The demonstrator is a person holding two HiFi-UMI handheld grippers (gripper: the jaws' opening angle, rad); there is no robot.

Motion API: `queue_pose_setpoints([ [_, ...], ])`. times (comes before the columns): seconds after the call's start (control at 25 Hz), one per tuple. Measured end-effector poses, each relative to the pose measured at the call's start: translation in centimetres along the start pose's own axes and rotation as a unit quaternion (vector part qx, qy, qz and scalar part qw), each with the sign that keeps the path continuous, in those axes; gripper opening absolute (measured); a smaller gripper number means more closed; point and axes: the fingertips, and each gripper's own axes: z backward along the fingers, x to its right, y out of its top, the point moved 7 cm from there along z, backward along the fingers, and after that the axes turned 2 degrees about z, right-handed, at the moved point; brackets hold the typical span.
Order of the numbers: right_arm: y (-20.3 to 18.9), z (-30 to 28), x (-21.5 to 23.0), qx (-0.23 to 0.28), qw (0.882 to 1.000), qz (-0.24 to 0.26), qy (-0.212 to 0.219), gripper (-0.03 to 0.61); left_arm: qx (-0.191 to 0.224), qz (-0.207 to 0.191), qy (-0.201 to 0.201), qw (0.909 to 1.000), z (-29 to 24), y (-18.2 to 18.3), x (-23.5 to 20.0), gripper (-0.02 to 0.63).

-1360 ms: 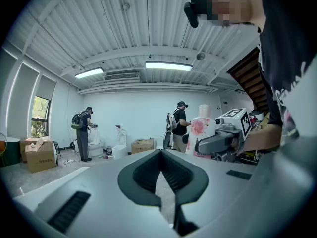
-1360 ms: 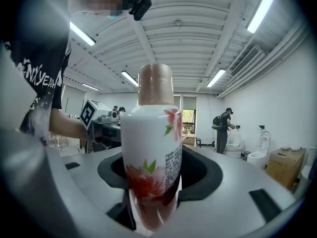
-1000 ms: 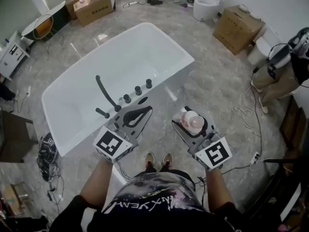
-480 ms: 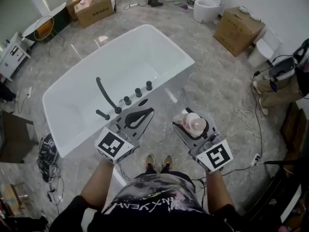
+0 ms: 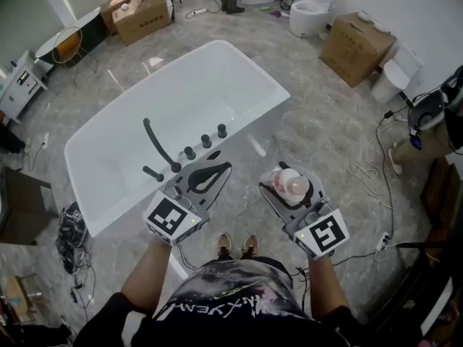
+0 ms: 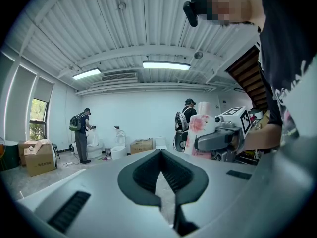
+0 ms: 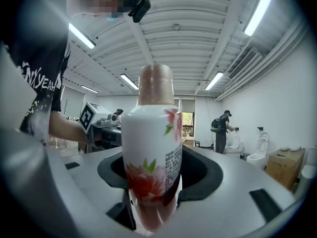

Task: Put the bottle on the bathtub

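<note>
A white bathtub stands on the grey floor in front of me in the head view, with its near rim just beyond my grippers. The bottle is white with a pink flower print and a pinkish cap. My right gripper is shut on it, to the right of the tub over the floor. In the right gripper view the bottle stands upright between the jaws of the right gripper. My left gripper hovers at the tub's near rim, shut and holding nothing. Its tips meet in the left gripper view.
A black faucet and a row of black knobs sit on the tub's near rim. Cardboard boxes and a toilet stand beyond. Cables lie on the floor at right, near a crouching person.
Both grippers have hardly moved and the bottle stays held. The person at the right edge has shifted a little further right.
</note>
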Motion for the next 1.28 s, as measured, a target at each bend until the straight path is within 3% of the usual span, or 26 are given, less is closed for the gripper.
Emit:
queue_pose_setpoints([
  [0.88, -1.2, 6.0, 2.1, 0.009, 0.999, 0.018, 0.032, 0.238, -0.007, -0.023, 0.030, 0.9993, -2.9, 0.5, 6.7, 0.011],
  [1.28, -1.9, 6.7, 1.5, 0.017, 0.999, 0.024, 0.035, 0.239, -0.003, -0.028, 0.037, 0.9989, -2.4, -0.2, 7.8, 0.011],
])
